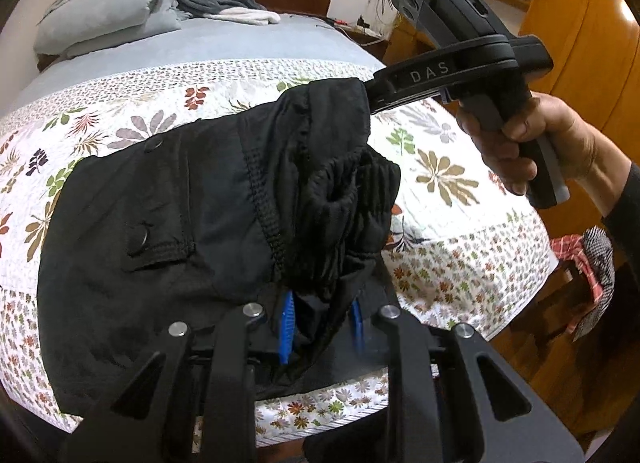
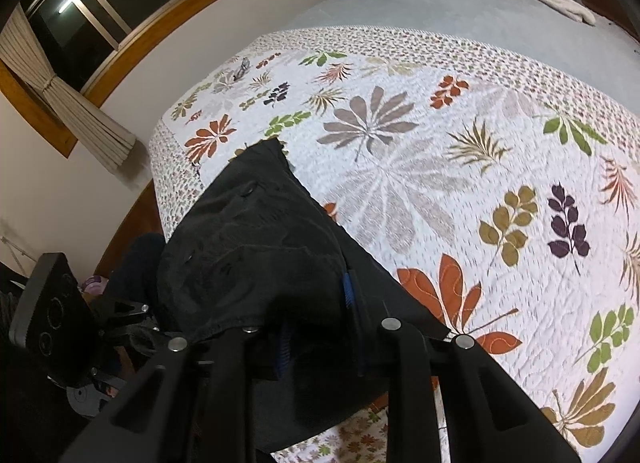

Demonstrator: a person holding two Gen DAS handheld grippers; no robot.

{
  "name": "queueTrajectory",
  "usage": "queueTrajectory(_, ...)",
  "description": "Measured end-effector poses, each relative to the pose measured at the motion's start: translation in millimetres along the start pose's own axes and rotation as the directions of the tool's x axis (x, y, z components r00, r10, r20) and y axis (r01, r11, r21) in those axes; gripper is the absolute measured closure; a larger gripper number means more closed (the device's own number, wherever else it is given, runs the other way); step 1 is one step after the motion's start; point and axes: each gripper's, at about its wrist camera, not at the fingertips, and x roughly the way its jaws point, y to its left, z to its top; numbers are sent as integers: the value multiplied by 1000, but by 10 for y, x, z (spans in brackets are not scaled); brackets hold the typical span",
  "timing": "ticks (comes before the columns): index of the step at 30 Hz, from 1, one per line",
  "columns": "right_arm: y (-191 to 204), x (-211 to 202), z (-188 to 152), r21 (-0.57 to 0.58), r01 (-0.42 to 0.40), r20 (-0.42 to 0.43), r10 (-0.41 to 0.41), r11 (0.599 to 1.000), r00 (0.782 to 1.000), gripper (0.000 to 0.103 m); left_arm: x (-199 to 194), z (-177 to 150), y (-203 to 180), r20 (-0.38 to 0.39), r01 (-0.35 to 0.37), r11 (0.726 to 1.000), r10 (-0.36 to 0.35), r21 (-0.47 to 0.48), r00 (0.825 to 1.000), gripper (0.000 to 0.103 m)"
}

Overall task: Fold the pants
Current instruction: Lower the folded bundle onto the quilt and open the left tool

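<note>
Black pants (image 1: 180, 199) with snap pockets lie on the floral quilt (image 1: 440, 167), partly lifted at the waistband. My left gripper (image 1: 322, 327) is shut on the bunched elastic waistband, blue pads showing on either side of the fabric. My right gripper (image 1: 370, 97) comes in from the upper right in the left wrist view and is shut on the far waistband corner, held above the quilt. In the right wrist view the pants (image 2: 248, 255) drape over my right gripper (image 2: 316, 315), hiding its tips. The left gripper's body (image 2: 52, 303) shows at the lower left.
The quilt (image 2: 440, 167) covers the bed's near half. Folded grey bedding (image 1: 108, 11) and pillows sit at the headboard. A window with curtain (image 2: 80, 23) is on the left wall. A wooden wardrobe (image 1: 580, 43) and red checked cloth (image 1: 576, 263) stand beside the bed.
</note>
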Motion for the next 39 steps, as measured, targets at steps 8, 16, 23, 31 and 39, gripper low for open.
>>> queueTrajectory(8, -215, 138, -177, 22, -4, -5, 4, 1000, 1000, 80, 226, -62, -43, -43, -11, 1000, 11, 15, 999, 82)
queueTrajectory(16, -392, 160, -351, 70, 4, 12, -5, 998, 1000, 80, 367, -98, -102, -59, -22, 999, 25, 43, 998, 82)
queueTrajectory(23, -454, 187, -462, 117, 12, 26, -15, 993, 1000, 80, 430, -159, -137, -64, -39, 997, 43, 63, 997, 82)
queueTrajectory(31, -481, 109, -598, 182, 85, 33, -93, 980, 995, 80, 532, -229, -304, -62, -106, 979, 119, 176, 991, 75)
queueTrajectory(39, -395, -366, -661, 249, 193, 103, -224, 949, 969, 80, 399, -316, -501, -14, -84, 962, 91, 260, 996, 50)
